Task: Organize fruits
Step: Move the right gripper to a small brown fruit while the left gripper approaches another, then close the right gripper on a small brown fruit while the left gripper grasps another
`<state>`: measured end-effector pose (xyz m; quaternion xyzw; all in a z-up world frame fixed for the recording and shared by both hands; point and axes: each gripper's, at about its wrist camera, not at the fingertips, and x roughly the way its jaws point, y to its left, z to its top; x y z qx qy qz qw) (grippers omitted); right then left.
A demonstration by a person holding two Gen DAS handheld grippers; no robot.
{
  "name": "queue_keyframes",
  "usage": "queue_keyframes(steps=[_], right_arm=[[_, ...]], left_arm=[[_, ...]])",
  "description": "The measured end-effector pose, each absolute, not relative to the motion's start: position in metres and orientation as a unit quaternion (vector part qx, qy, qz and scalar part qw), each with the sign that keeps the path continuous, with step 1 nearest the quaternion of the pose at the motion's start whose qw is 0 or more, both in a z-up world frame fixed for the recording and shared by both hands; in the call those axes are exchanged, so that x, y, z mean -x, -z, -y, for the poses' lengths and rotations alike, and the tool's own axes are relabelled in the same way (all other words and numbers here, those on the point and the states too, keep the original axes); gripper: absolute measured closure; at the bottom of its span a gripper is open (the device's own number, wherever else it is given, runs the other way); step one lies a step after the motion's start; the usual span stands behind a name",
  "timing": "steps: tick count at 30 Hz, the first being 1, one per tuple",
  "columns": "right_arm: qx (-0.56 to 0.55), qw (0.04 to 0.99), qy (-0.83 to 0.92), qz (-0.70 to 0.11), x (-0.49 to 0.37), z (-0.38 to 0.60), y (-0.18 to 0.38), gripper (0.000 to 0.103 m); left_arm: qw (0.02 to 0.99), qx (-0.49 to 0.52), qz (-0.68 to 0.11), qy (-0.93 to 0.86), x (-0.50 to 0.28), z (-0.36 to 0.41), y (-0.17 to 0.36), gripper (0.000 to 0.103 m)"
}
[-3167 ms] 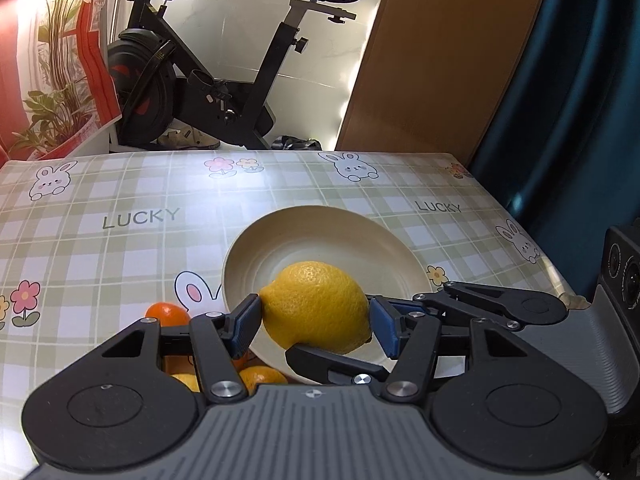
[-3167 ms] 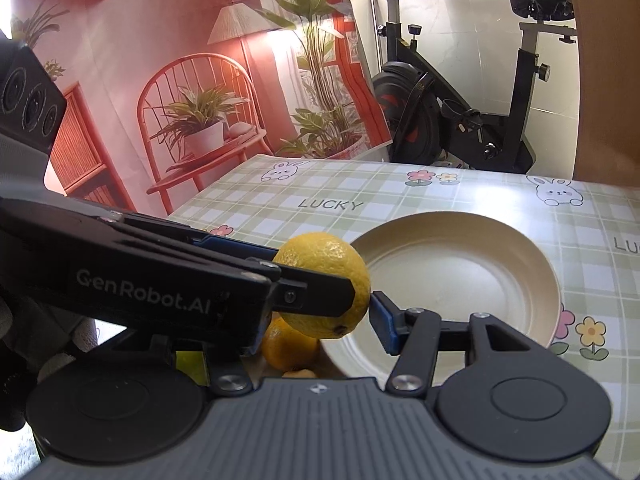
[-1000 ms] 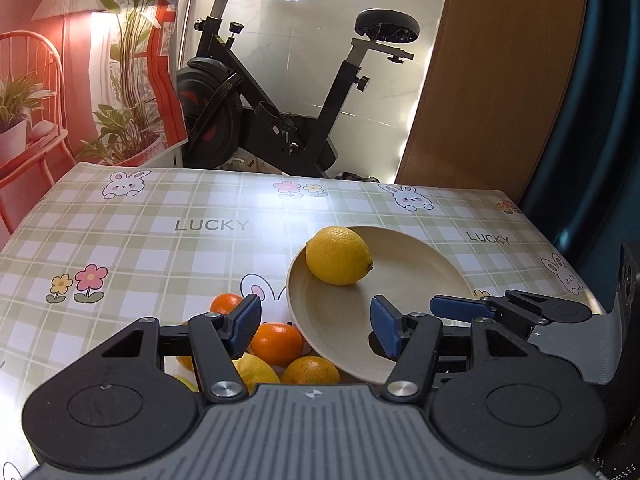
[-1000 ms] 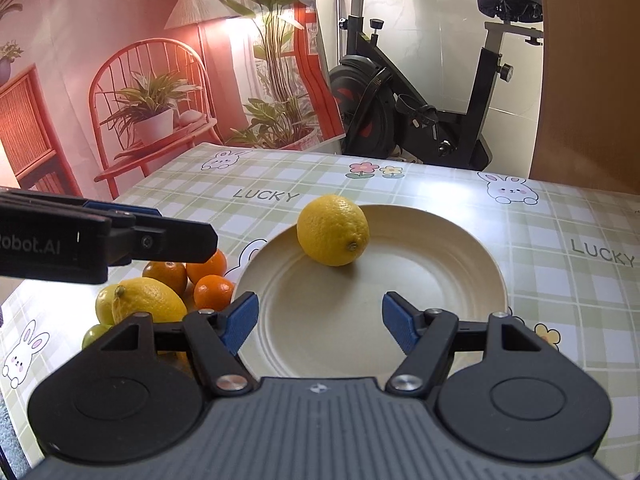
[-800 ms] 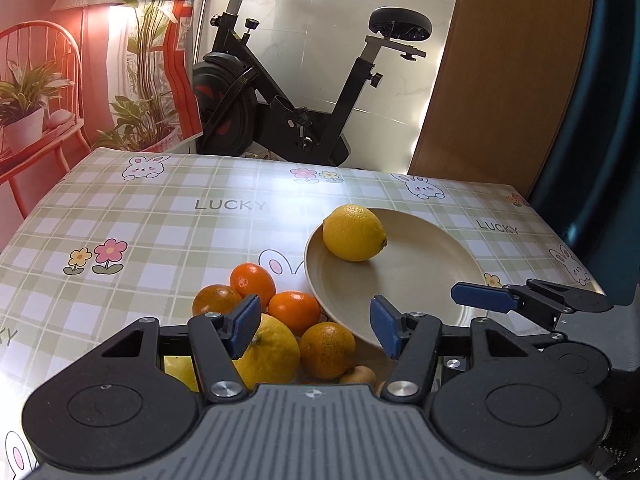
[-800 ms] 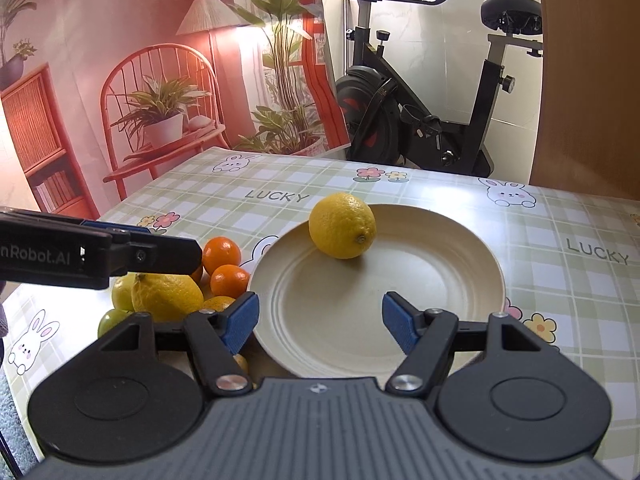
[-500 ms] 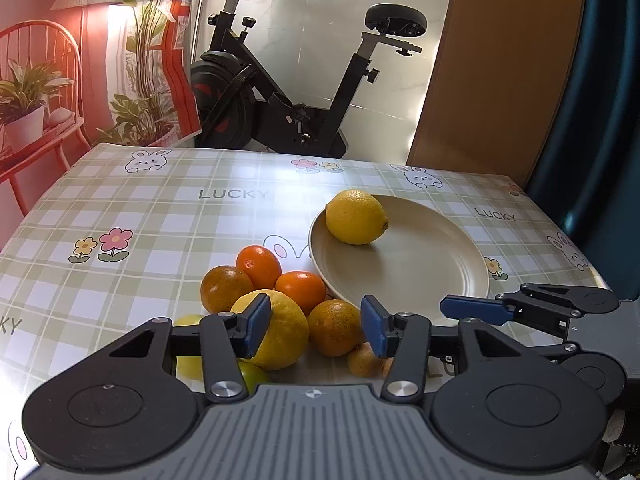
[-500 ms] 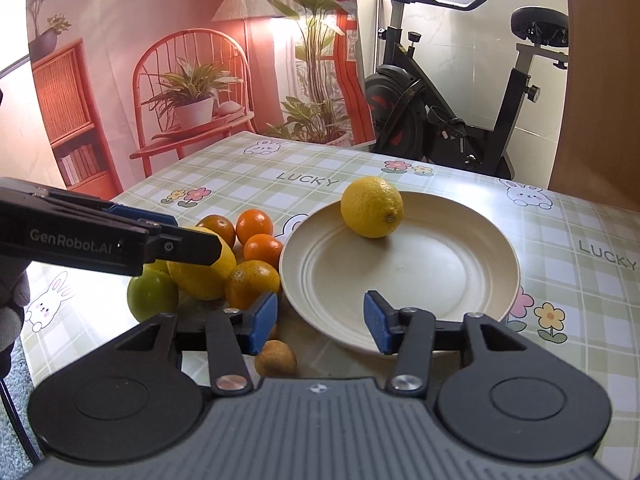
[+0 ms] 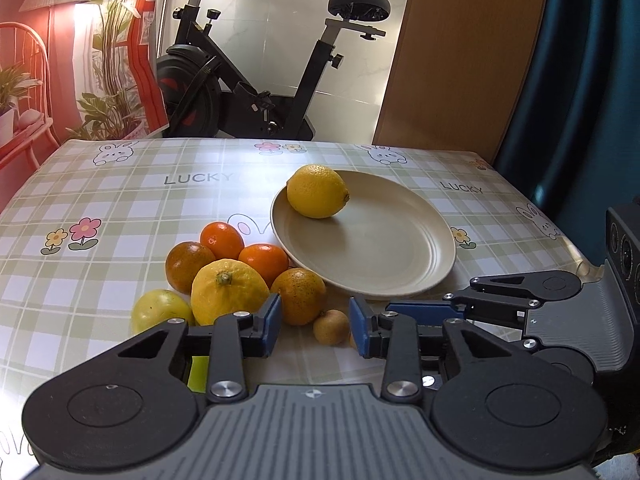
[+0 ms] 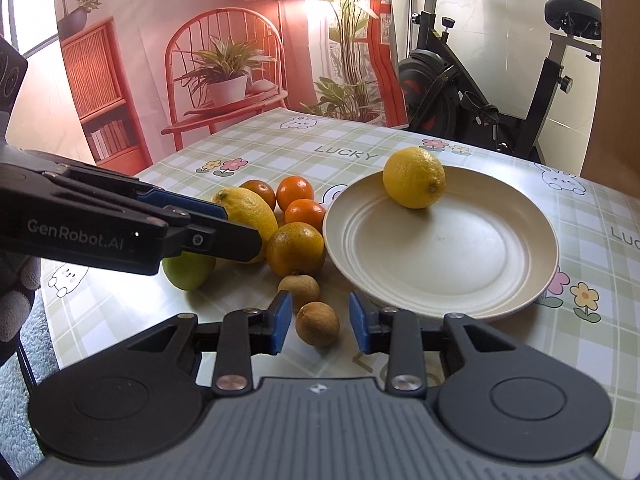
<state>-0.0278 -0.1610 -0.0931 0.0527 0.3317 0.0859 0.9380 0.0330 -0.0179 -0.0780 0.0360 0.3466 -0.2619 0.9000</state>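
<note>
Only one lemon [image 9: 317, 191] lies on the plate [image 10: 460, 276], at its far edge. Left of the plate, oranges [image 9: 298, 295], another lemon [image 9: 229, 291] and small brown fruits [image 10: 317, 323] cluster on the table [image 9: 120, 200]. Near the plate, both the left hand-held gripper [image 9: 315, 325] and right hand-held gripper [image 10: 319, 322] are parted, gripping nothing.

Left gripper [image 9: 315, 325] held low and level, blue-padded fingers [image 9: 273, 319] parted with nothing clamped between them. Right gripper [image 10: 320, 323] likewise spread and empty, fingers [image 10: 281, 318] apart, pointing forward at about the same height. From the right wrist view, left gripper's fingers reaching in from the left side ahead of the right fingers; from the left wrist view, right gripper's fingers lying just right of the left fingers.
</note>
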Motion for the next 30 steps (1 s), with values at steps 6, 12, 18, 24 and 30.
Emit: queue_keyframes(steps=[6,12,18,24,30], right_arm=[[-0.050,0.936,-0.087,-0.337,0.027,0.158,0.099,0.068],[-0.048,0.937,-0.087,-0.334,0.028,0.159,0.098,0.068],[-0.047,0.936,-0.086,-0.337,0.027,0.157,0.100,0.068],[-0.048,0.934,-0.085,-0.343,0.024,0.156,0.104,0.069],[-0.045,0.934,-0.086,-0.345,0.024,0.155,0.106,0.074]], left_arm=[[0.915,-0.034,-0.329,0.231,-0.030,0.014,0.083,0.066],[0.903,-0.006,-0.323,0.283,-0.029,0.011,0.084,0.066],[0.897,-0.021,-0.342,0.278,-0.031,0.018,0.091,0.066],[0.890,-0.033,-0.369,0.264,-0.036,0.021,0.095,0.066],[0.883,-0.027,-0.385,0.269,-0.039,0.023,0.101,0.066]])
